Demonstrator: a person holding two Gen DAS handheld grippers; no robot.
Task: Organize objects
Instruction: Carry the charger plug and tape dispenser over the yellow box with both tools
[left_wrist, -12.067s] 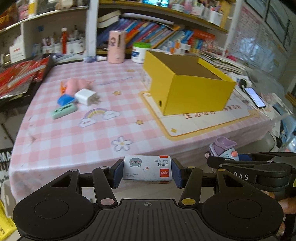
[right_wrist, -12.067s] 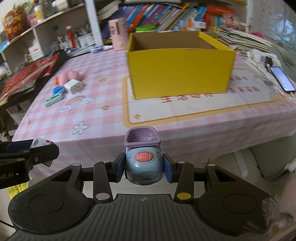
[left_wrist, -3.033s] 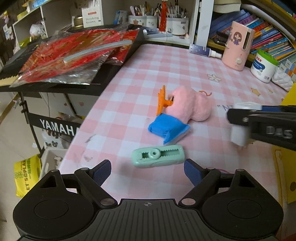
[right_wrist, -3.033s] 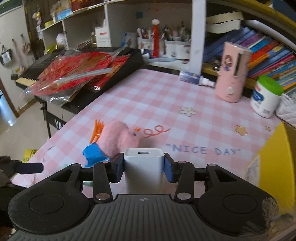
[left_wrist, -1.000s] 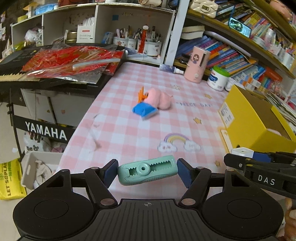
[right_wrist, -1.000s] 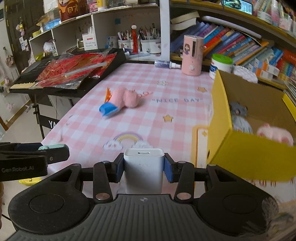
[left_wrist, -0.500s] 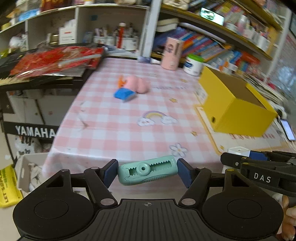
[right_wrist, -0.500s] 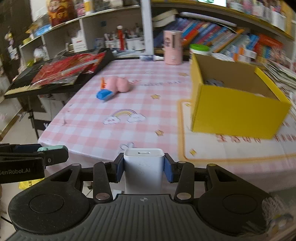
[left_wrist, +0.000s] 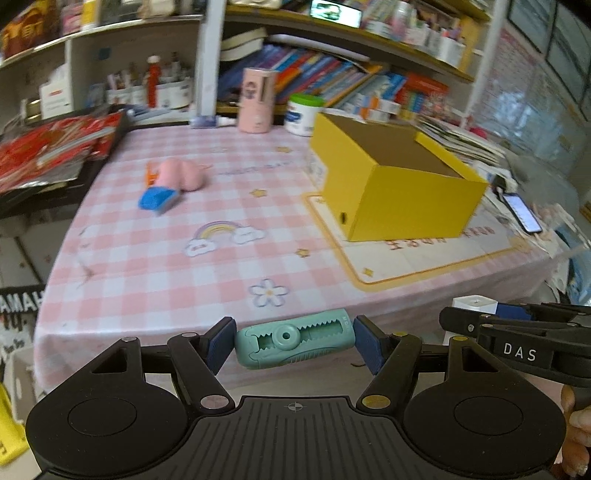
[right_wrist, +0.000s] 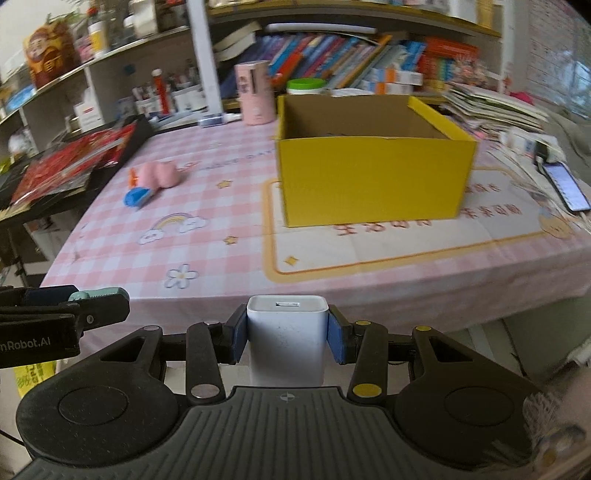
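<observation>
My left gripper (left_wrist: 294, 345) is shut on a mint-green toothed clip (left_wrist: 295, 342), held level in front of the table's near edge. My right gripper (right_wrist: 287, 334) is shut on a white USB charger block (right_wrist: 287, 341), also off the near edge; it also shows in the left wrist view (left_wrist: 474, 304). An open yellow cardboard box (left_wrist: 391, 184) (right_wrist: 373, 184) stands on a yellow-bordered mat at the table's right. A pink plush toy (left_wrist: 181, 175) (right_wrist: 160, 173) and a blue object (left_wrist: 157, 199) (right_wrist: 136, 196) lie at the far left of the pink checked tablecloth (left_wrist: 155, 266).
A pink cylinder holder (left_wrist: 256, 99) and a green-lidded white jar (left_wrist: 301, 114) stand behind the box. A phone (right_wrist: 565, 186) lies at the right edge. Red foil packets (left_wrist: 44, 147) cover a black keyboard at left. Bookshelves line the back.
Both grippers have pulled back from the table and turned right with their objects, so the yellow box now sits closer to the middle of both views.
</observation>
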